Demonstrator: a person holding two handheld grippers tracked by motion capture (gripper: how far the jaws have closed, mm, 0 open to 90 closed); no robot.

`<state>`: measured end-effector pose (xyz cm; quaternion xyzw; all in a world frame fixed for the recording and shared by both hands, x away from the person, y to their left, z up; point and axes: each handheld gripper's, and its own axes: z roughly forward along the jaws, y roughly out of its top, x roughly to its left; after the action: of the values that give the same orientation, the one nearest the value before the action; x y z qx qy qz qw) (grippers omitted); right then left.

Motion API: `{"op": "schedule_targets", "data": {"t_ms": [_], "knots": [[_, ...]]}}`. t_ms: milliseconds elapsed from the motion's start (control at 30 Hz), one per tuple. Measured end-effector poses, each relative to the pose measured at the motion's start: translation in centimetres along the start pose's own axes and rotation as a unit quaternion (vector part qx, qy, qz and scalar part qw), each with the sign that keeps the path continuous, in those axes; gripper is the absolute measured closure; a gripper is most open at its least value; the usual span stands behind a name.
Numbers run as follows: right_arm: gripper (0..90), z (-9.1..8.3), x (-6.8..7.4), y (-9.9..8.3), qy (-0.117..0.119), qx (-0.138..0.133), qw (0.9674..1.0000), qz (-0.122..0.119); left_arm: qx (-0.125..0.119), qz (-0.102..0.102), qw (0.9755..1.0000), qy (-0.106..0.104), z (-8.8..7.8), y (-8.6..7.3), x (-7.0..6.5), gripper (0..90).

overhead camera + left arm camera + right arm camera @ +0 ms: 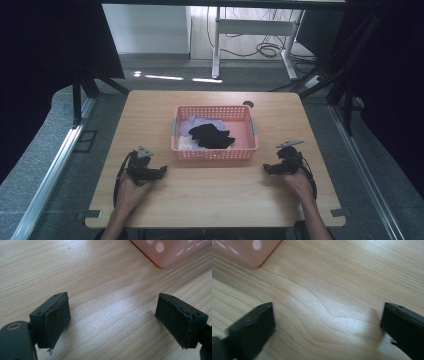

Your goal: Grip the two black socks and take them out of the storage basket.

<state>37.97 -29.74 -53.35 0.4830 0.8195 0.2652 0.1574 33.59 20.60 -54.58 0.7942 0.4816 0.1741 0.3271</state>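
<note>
Resting in basket: black cloth [212,135] lies on pale garments [195,125] inside the pink basket [215,153], mid-worktop [210,195].
Left tool [161,171]: jaws spread, pinching nothing, just beside the basket.
Right tool [267,168]: jaws spread, empty.
Progress: judged not begun; laundry untouched, every piece left to handle.

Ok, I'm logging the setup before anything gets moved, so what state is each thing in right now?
left gripper: open, nothing between the jaws, low over the table beside the basket.
right gripper: open, empty, low over the table on the basket's other side.
pink basket: upright on the table, holding clothes.
black garment: crumpled, lying on top in the basket.
pale clothes: bunched under and beside the black garment.
table: bare wood between the grippers.
</note>
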Motion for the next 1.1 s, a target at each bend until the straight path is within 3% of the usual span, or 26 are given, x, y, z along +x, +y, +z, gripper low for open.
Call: {"op": "schedule_targets", "data": {"t_ms": [33,333,633,967,1100], "knots": [[0.0,0.04,0.05,-0.19,0.003,-0.011,0.9999,-0.004,0.0,0.0,1.0,0.0,0.0,0.0,-0.01,12.3],[0.0,0.0,0.1,-0.47,0.004,-0.02,0.9998,-0.007,0.001,0.001,1.0,0.0,0.01,0.01,-0.02,12.1],[0.0,0.0,0.08,-0.43,0.005,-0.019,0.9998,-0.007,0.0,0.001,1.0,0.0,0.01,0.01,-0.02,12.1],[0.0,-0.31,0.2,-0.02,0.019,0.006,0.9997,-0.015,0.0,0.001,1.0,0.0,0.01,0.0,-0.02,12.2],[0.0,-0.82,0.18,0.37,0.026,-0.005,0.9995,-0.015,0.0,0.0,1.0,0.0,0.01,0.0,-0.02,12.2]]}}
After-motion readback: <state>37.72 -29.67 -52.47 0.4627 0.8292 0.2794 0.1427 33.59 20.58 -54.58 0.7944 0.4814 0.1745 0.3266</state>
